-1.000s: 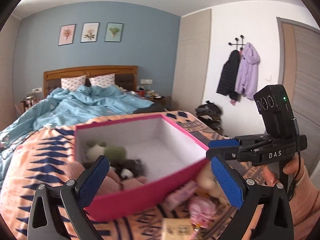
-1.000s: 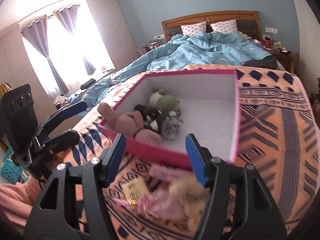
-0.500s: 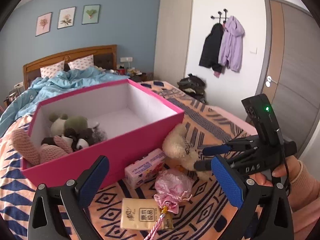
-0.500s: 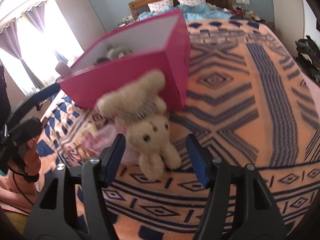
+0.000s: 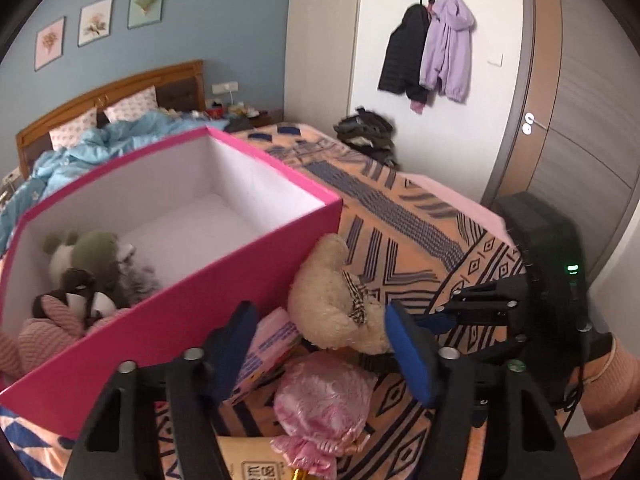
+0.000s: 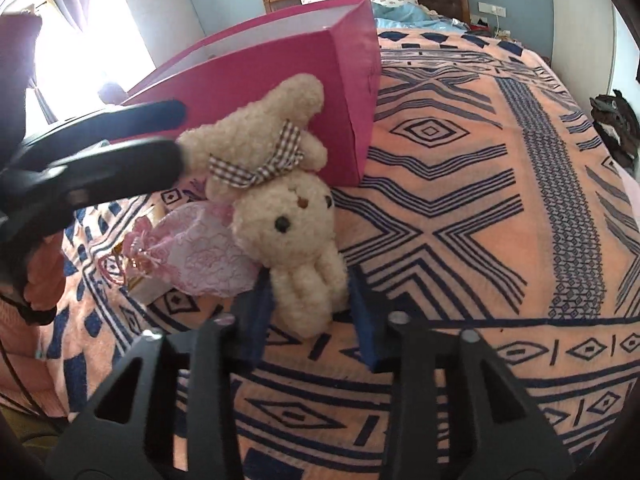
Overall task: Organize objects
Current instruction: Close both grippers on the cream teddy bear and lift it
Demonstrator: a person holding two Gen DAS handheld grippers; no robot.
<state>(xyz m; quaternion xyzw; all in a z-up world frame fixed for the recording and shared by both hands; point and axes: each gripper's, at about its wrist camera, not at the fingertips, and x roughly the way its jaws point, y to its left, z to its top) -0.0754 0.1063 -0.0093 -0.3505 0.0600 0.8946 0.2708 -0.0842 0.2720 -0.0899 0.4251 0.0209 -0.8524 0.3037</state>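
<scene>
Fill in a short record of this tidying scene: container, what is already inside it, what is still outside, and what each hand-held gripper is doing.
container: pink box, open, on patterned blanket
inside: plush toys at one end
outside: cream plush bunny, pink drawstring pouch, pink carton, tan packet
right hand-held gripper: open, fingers either side of the bunny's ears
left hand-held gripper: open, above the pouch

Black and lilac jackets (image 5: 428,50) hang beside a door (image 5: 576,92); three pictures (image 5: 94,26) above the headboard (image 5: 108,92).
</scene>
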